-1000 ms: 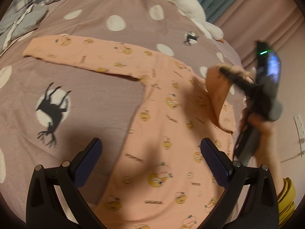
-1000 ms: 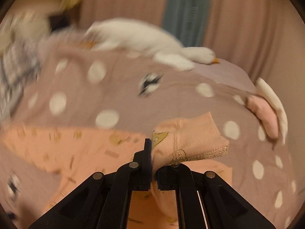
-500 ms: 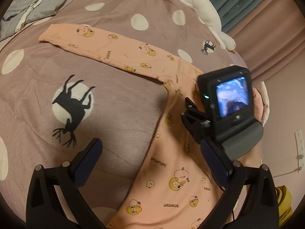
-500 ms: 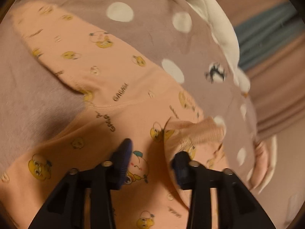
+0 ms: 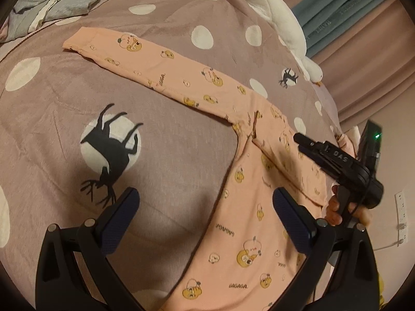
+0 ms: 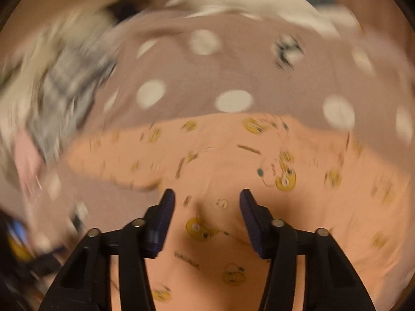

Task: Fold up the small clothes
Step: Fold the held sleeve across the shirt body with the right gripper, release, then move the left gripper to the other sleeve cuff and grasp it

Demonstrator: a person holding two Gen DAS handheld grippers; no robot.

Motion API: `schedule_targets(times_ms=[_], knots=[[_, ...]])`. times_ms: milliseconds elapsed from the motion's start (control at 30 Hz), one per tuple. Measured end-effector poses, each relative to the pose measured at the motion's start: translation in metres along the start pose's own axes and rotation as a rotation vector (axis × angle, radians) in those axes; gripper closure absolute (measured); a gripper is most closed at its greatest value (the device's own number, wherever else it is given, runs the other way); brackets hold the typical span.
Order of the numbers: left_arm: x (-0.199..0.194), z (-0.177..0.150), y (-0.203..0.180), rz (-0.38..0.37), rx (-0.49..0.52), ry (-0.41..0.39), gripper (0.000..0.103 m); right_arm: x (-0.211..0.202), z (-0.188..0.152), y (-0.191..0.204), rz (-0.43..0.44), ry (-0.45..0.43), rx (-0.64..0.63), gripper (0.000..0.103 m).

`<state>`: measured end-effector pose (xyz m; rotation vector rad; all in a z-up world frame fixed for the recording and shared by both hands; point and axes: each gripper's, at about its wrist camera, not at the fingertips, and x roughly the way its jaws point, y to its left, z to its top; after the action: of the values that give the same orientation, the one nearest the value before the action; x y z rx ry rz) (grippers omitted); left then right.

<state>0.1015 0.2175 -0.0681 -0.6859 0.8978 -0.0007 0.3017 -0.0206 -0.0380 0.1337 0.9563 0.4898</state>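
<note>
A peach long-sleeved baby top (image 5: 249, 207) with yellow cartoon prints lies flat on the bed. One sleeve (image 5: 155, 62) stretches out to the upper left. The other sleeve (image 5: 285, 171) is folded over the body. My left gripper (image 5: 205, 207) hovers open over the top's left edge, holding nothing. In the left wrist view my right gripper (image 5: 301, 140), held by a hand, hangs above the folded sleeve. The right wrist view is blurred by motion. There the right gripper (image 6: 206, 199) is over the top (image 6: 259, 160) with its jaws apart and closing, and nothing is between them.
The bedspread (image 5: 168, 134) is mauve with white dots and a black deer print (image 5: 111, 150). A white goose plush (image 5: 280, 23) lies at the far edge and grey clothes (image 5: 57, 7) at the top left. Curtains and a wall socket (image 5: 400, 207) are on the right.
My right gripper let go of the sleeve cuff, which now lies folded over the top's body, and it lifted and swung away. My left gripper shifted slightly and stayed open.
</note>
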Motion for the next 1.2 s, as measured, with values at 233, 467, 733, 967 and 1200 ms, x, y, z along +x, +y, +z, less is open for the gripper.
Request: schedule_targets(times_ms=[233, 467, 733, 967, 1200], knots=[[0.003, 0.017, 0.016, -0.031, -0.065, -0.033, 0.001, 0.048, -0.013, 0.038, 0.054, 0.034, -0.027, 0.087], [-0.001, 0.048, 0.053, -0.161, -0.222, -0.095, 0.002, 0.044, -0.031, 0.059, 0.085, 0.062, -0.123, 0.088], [0.009, 0.098, 0.122, -0.220, -0.418, -0.190, 0.002, -0.015, -0.057, 0.029, 0.145, -0.018, -0.105, 0.088], [0.025, 0.127, 0.159, -0.269, -0.524, -0.239, 0.005, -0.032, -0.083, -0.006, 0.156, -0.042, 0.009, 0.088], [0.035, 0.157, 0.176, -0.262, -0.574, -0.274, 0.011, -0.049, -0.098, -0.030, 0.162, -0.073, 0.093, 0.088]])
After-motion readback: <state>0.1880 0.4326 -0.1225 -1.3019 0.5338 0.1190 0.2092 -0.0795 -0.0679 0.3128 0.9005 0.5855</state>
